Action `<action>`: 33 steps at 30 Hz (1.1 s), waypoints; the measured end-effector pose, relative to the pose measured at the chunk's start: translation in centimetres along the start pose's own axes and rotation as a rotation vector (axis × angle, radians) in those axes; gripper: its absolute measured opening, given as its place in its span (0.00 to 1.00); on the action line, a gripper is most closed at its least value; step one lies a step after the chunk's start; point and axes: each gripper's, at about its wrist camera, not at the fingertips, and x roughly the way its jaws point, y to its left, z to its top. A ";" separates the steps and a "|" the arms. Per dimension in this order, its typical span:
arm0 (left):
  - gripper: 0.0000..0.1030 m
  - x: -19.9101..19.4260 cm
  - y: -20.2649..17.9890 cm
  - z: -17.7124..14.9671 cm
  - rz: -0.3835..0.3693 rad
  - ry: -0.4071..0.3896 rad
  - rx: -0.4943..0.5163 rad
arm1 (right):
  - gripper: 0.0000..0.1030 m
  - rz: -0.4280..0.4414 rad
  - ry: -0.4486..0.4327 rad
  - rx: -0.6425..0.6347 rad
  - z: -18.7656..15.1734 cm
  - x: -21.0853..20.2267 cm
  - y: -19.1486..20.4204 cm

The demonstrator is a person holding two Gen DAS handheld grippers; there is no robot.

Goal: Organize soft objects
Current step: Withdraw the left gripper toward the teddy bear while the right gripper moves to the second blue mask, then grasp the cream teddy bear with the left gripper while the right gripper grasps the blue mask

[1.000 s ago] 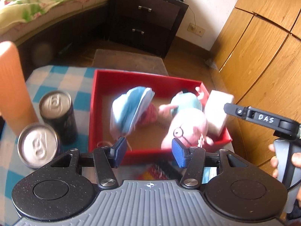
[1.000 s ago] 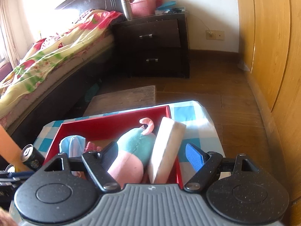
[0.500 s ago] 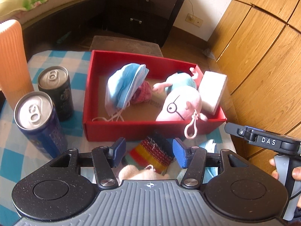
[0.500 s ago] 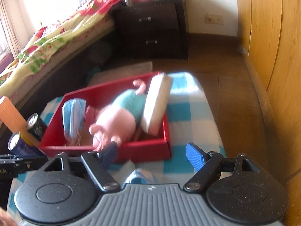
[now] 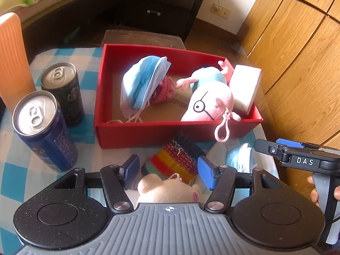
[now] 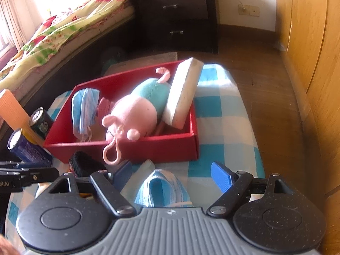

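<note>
left wrist: cans [image 5: 46, 127] beside red box [image 5: 148, 133]

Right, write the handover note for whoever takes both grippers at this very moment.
Left gripper: open, empty, over the rainbow knit piece and beige plush on the table in front of the red box.
Right gripper: open, empty, over a loose blue face mask on the table.
Done: blue masks, dark pink knit item, pink pig plush and white sponge are in the box.
Left: box the knit piece, beige plush and loose mask.
</note>
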 end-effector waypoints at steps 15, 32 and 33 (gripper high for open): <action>0.66 0.1 -0.5 -2.6 0.004 0.075 0.010 | 0.62 0.000 0.092 -0.013 -1.8 1.1 -0.1; 0.72 -1.3 -0.6 -3.4 0.034 0.050 0.031 | 0.63 0.016 0.099 -0.023 -4.8 -1.6 1.3; 0.72 -1.5 -0.6 -3.4 0.031 0.049 0.030 | 0.63 0.017 0.099 -0.023 -4.9 -1.8 1.2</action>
